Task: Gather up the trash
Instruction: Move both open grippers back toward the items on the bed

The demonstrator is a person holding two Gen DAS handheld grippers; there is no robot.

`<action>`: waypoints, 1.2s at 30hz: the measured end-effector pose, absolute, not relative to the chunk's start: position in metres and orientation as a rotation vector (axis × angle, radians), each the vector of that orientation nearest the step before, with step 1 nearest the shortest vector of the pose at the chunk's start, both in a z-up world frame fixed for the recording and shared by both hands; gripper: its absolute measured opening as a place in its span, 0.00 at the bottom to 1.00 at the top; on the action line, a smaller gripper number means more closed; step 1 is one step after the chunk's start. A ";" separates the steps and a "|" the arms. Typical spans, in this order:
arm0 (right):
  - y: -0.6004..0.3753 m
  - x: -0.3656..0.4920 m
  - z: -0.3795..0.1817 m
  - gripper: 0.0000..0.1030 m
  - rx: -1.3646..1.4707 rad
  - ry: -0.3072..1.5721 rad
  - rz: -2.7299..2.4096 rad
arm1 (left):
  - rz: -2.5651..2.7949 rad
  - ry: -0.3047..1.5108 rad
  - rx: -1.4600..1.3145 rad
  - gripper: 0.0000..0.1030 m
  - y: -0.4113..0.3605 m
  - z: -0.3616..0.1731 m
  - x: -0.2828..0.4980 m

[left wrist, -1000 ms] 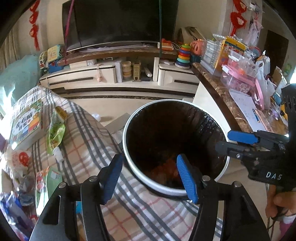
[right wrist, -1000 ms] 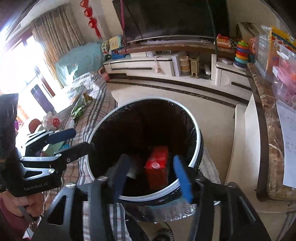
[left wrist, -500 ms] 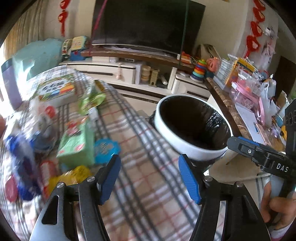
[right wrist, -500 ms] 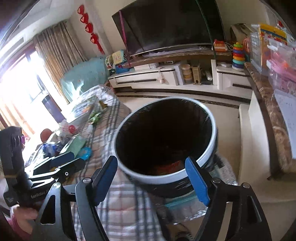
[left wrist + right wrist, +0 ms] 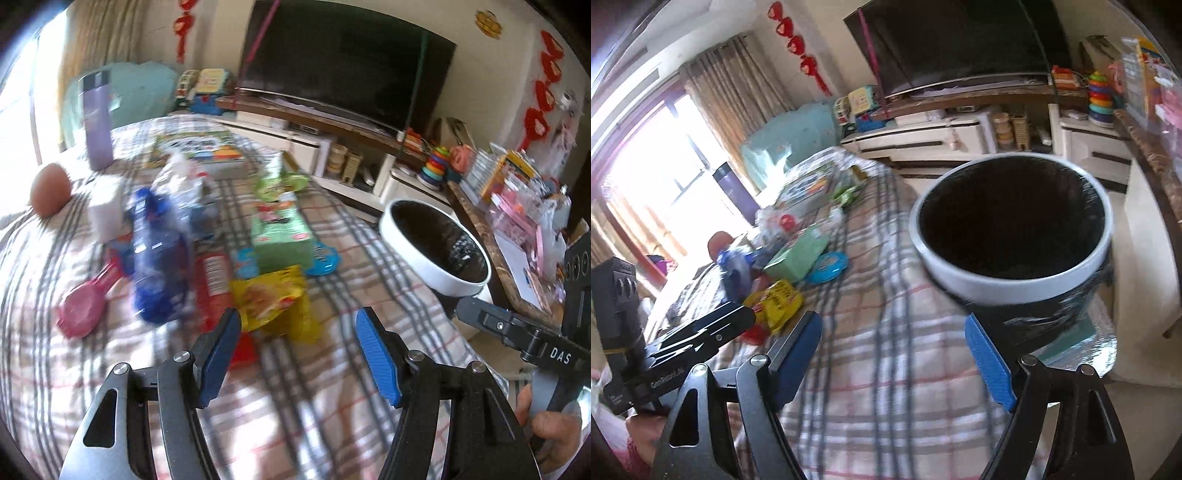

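Note:
Litter lies on the plaid tablecloth (image 5: 362,266): a yellow packet (image 5: 273,299), a green box (image 5: 280,236), a crumpled blue bag (image 5: 159,251), a red wrapper (image 5: 214,280) and a blue round lid (image 5: 325,258). My left gripper (image 5: 297,321) hovers open just short of the yellow packet, with nothing gripped. The white-rimmed bin (image 5: 997,288) with a black liner stands at the table's right edge. My right gripper (image 5: 892,325) hangs over the cloth beside the bin, its jaws opening with nothing between them. The yellow packet (image 5: 779,299) and green box (image 5: 798,254) lie to its left.
A purple bottle (image 5: 98,122), a brown ball (image 5: 50,188) and a picture book (image 5: 207,147) sit at the far side of the table. A marble counter (image 5: 480,229) crowded with pink containers runs along the right. Behind are a TV (image 5: 347,62) and a white cabinet (image 5: 923,136).
Both grippers have swung left, away from the bin's mouth and over the table. The left one now faces the litter pile. The right jaws have widened. The bin's contents have dropped from sight.

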State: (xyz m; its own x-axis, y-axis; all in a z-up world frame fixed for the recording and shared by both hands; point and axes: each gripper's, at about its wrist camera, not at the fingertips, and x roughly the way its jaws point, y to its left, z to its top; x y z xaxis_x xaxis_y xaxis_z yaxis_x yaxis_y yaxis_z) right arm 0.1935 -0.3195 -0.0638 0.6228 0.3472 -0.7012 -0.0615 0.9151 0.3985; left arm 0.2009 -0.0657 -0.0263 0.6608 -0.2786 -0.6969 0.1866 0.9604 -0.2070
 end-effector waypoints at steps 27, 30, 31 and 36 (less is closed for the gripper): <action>-0.216 0.209 -0.086 0.76 0.326 0.907 0.382 | -0.138 0.852 -0.251 0.62 0.010 -0.031 0.217; -0.211 0.214 -0.090 0.66 0.325 0.915 0.398 | -0.138 0.859 -0.261 0.62 0.012 -0.033 0.226; -0.209 0.216 -0.091 0.63 0.331 0.922 0.404 | -0.139 0.859 -0.259 0.62 0.011 -0.033 0.229; -0.201 0.226 -0.095 0.54 0.340 0.930 0.425 | -0.141 0.853 -0.241 0.62 0.007 -0.037 0.244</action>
State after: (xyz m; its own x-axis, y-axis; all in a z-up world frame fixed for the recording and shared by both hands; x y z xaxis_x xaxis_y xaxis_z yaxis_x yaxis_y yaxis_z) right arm 0.2262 -0.2012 -0.0945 0.5259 0.4905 -0.6948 -0.2037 0.8658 0.4571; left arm 0.2436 0.0073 -0.0367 0.6508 -0.2183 -0.7272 0.0264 0.9637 -0.2657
